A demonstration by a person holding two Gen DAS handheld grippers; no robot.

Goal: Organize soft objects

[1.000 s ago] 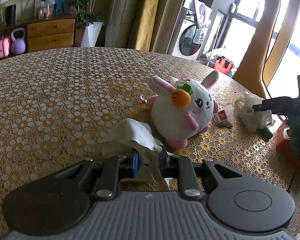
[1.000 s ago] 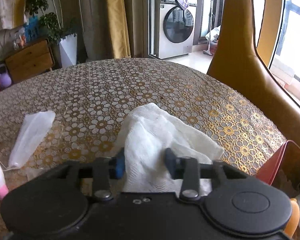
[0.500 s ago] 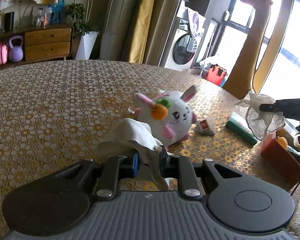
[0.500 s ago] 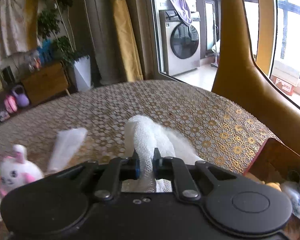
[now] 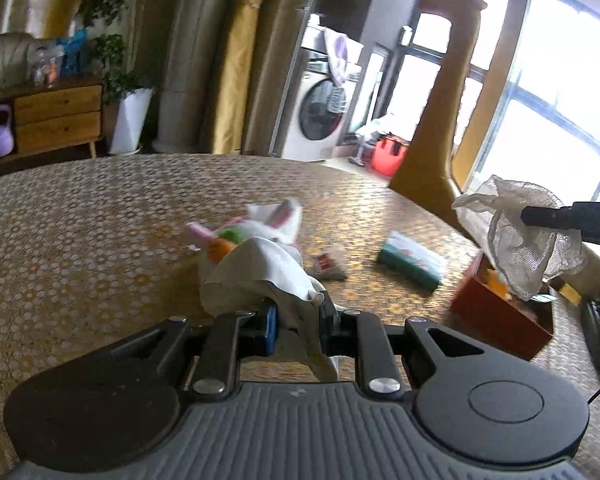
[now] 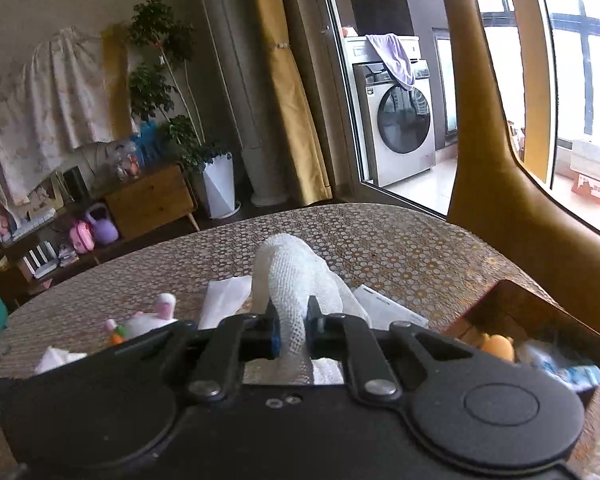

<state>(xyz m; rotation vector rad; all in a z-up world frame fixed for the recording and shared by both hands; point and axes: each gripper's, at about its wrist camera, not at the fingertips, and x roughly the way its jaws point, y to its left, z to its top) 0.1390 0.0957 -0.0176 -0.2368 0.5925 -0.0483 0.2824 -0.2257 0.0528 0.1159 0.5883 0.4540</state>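
My left gripper (image 5: 298, 326) is shut on a cream cloth (image 5: 260, 276), lifted off the gold lace tablecloth (image 5: 80, 220). Behind the cloth lies a white plush bunny (image 5: 272, 224) with pink ears and an orange carrot. My right gripper (image 6: 292, 330) is shut on a white mesh cloth (image 6: 288, 276), also raised above the table; in the left wrist view that mesh cloth (image 5: 520, 240) hangs from the right gripper's finger over a red box (image 5: 500, 316). The bunny (image 6: 148, 320) shows low at the left of the right wrist view.
The red box (image 6: 540, 320) at the table's right edge holds an orange item and packets. A green-and-white packet (image 5: 412, 264) and a small red sachet (image 5: 326, 266) lie on the table. A white bag (image 6: 224, 300) lies flat. A tan chair back (image 6: 500, 200) stands behind.
The right gripper closed on the mesh cloth and lifted it off the table. Both grippers rose with their cloths; the bunny now looks smaller and farther below.
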